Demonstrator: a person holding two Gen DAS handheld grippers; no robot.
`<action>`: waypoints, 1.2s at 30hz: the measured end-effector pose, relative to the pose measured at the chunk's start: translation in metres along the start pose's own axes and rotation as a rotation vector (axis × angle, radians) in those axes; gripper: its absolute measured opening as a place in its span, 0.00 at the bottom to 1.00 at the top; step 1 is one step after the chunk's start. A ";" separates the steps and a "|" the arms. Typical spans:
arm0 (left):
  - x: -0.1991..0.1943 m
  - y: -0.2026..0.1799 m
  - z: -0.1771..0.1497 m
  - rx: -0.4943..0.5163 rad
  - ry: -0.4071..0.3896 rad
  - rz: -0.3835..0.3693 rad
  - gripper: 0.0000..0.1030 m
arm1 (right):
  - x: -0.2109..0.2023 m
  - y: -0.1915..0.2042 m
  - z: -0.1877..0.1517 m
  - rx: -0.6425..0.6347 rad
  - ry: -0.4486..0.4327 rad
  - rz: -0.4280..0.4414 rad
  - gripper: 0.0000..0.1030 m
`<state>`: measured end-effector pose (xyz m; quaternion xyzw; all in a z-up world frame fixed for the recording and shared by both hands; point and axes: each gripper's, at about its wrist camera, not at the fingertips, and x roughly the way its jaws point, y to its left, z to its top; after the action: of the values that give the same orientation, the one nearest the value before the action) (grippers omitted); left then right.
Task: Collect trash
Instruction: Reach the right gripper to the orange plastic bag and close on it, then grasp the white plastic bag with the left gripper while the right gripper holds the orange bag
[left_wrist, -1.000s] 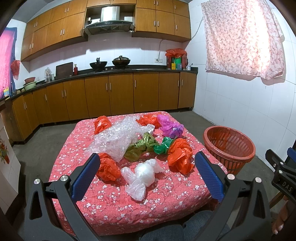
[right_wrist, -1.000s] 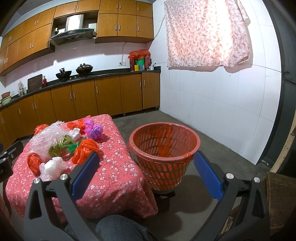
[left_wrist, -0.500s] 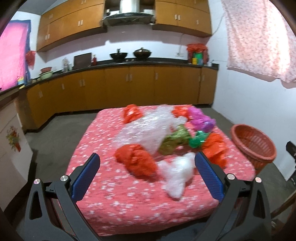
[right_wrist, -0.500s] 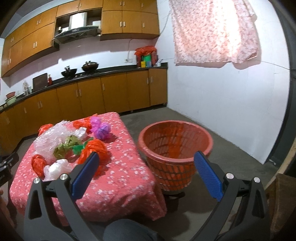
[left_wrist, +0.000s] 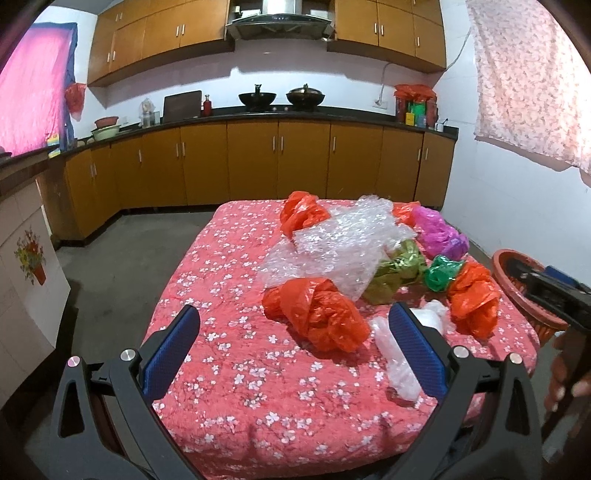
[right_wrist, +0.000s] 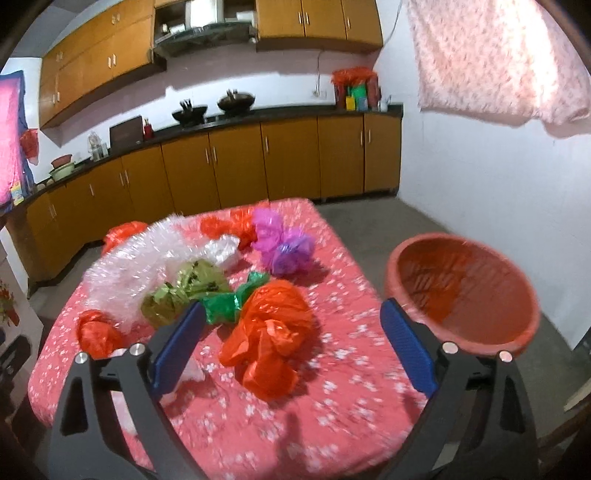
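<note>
Crumpled plastic bags lie on a table with a pink flowered cloth. My left gripper is open and empty, just short of an orange bag; a clear bag lies by its right finger. My right gripper is open and empty, hovering before another orange bag. Bubble wrap, an olive bag, a green bag and a purple bag lie behind. The orange basket stands on the floor right of the table.
Wooden kitchen cabinets with a dark counter run along the back wall. A white tiled wall with a hanging flowered cloth is on the right. A white cabinet stands at the left. Grey floor surrounds the table.
Both grippers have swung left and moved closer over the table. The right gripper now faces the bags instead of the basket. Both stay open.
</note>
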<state>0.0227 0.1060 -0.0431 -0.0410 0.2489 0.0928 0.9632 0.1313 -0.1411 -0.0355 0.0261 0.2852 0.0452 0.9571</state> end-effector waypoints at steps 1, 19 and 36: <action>0.002 0.000 0.000 0.002 0.003 0.001 0.98 | 0.013 0.002 -0.001 0.005 0.030 -0.002 0.86; 0.025 -0.042 0.006 0.073 0.012 -0.106 0.98 | 0.072 0.003 -0.009 -0.076 0.155 -0.022 0.41; 0.051 -0.104 -0.005 0.220 0.114 -0.227 0.78 | 0.033 -0.070 -0.016 0.069 0.137 -0.100 0.35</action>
<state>0.0849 0.0116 -0.0694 0.0317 0.3054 -0.0468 0.9505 0.1555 -0.2067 -0.0722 0.0415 0.3525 -0.0106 0.9348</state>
